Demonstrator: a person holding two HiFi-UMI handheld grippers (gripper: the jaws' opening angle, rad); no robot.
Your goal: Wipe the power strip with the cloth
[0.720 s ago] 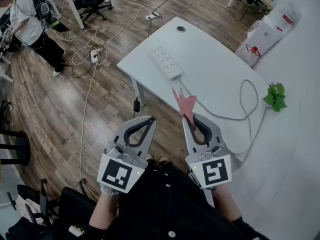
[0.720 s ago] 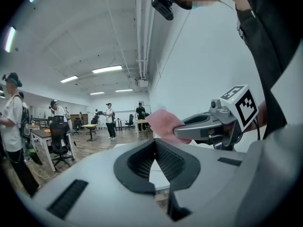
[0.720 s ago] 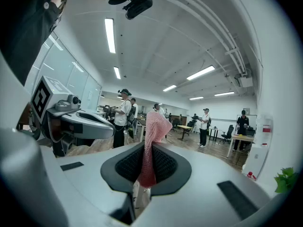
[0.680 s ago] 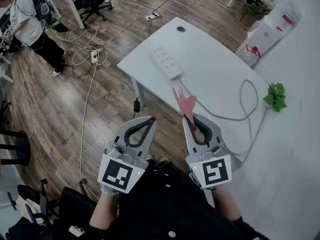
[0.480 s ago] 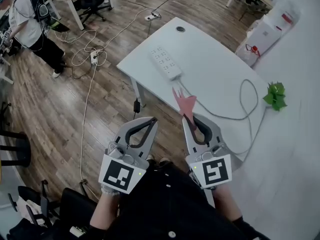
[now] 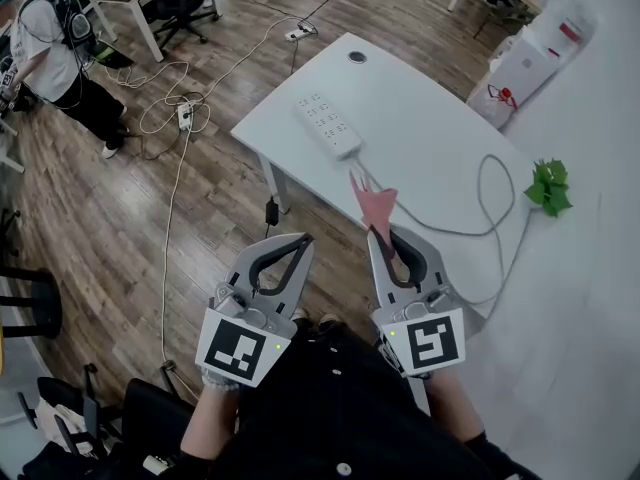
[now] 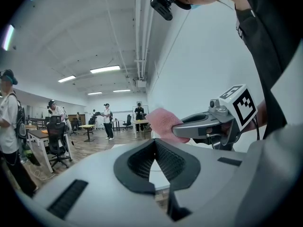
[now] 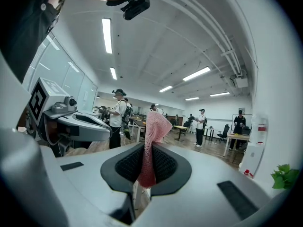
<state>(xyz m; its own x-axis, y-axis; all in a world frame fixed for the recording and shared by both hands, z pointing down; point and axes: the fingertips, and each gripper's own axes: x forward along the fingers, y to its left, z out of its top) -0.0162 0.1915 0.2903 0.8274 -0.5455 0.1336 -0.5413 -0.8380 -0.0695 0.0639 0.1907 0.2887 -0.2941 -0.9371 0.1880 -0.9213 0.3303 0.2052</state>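
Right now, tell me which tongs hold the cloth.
The right tongs, shut on the pink cloth that sticks out past their tips; the left tongs are shut with nothing between them.

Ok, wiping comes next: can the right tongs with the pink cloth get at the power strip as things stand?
Probably yes. The right tongs, shut on the cloth, hang before the table; only its bare top and a cable lie between them and the power strip.
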